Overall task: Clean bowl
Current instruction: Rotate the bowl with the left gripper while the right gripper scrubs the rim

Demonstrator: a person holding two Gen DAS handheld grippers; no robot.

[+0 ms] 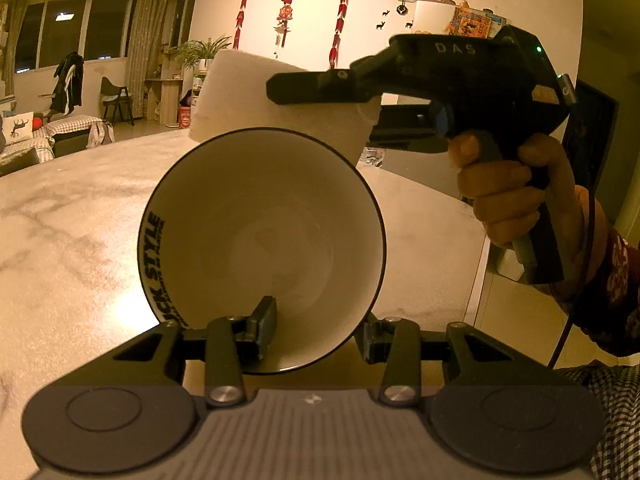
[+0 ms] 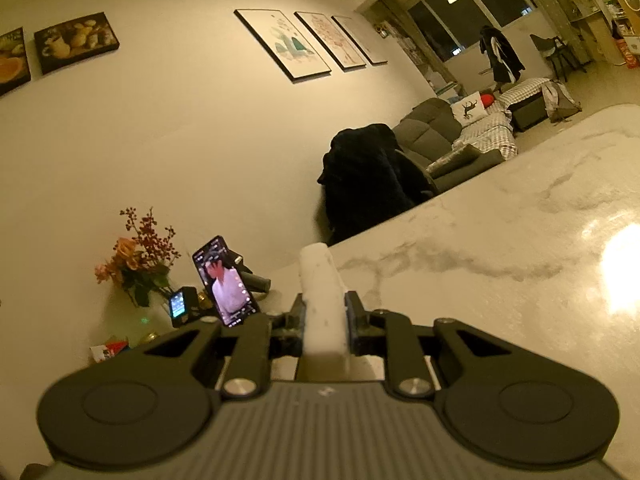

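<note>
Above the table: the things in use are held in the air, over its marble top.
Table (image 1: 72, 216): pale marble with grey veins, glossy under warm lamp light, filling the lower left of the left wrist view and the right side of the right wrist view.
Room: a grey sofa (image 2: 436, 128) with checked covers stands beyond the table, and three framed pictures (image 2: 308, 42) hang on the wall.
Bowl (image 1: 264, 240): white inside, with a thin dark rim and black lettering on its outer wall. It is tipped on its side, so the hollow faces the left wrist camera.
Left gripper (image 1: 316, 336): clamped on the bowl's lower wall, one finger inside the bowl and the other outside.
Sponge (image 1: 256, 92): a white block, just behind the bowl's upper rim; whether it touches the rim cannot be told.
Right gripper (image 2: 325, 318): closed tight on the sponge, which stands upright between its fingers in the right wrist view.
Right hand (image 1: 516, 196): wrapped around the black handle of the right gripper, with a patterned sleeve at the wrist.
Phone (image 2: 224, 280): propped at the table's far edge, screen lit, beside a vase of flowers (image 2: 140, 256).
</note>
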